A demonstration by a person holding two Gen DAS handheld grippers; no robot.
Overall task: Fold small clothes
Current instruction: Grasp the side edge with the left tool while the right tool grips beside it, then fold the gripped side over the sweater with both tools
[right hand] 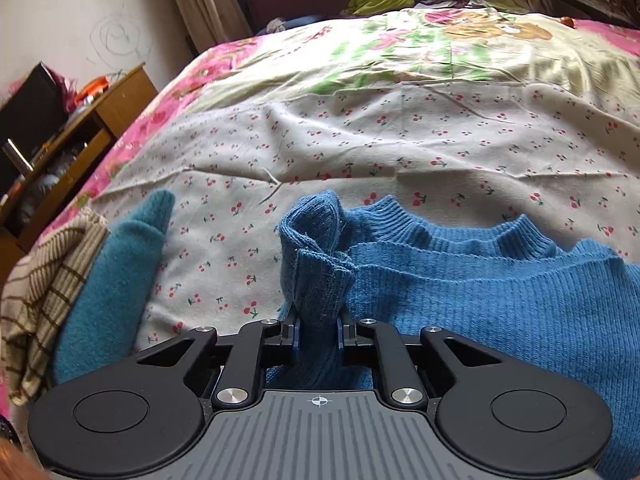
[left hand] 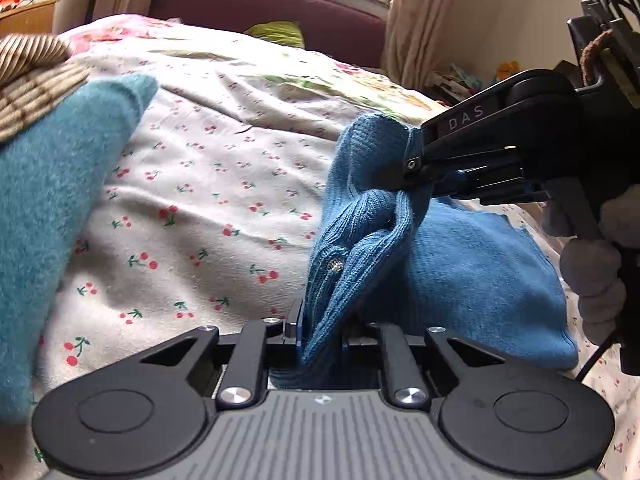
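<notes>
A small blue knit sweater (right hand: 500, 292) lies on the cherry-print sheet (right hand: 360, 152), ribbed collar toward the far side. In the right wrist view my right gripper (right hand: 318, 332) is shut on a bunched ribbed fold of it. In the left wrist view my left gripper (left hand: 322, 330) is shut on another ribbed part of the blue sweater (left hand: 472, 264), near a small button. The right gripper (left hand: 414, 162) reaches in from the right there, pinching the fabric higher up, held by a gloved hand (left hand: 596, 280).
A teal fleece garment (left hand: 52, 216) and a beige striped cloth (left hand: 32, 76) lie at the left of the bed. A wooden bedside shelf (right hand: 80, 120) stands left of the bed. A maroon headboard (left hand: 280, 4) and curtains are at the far end.
</notes>
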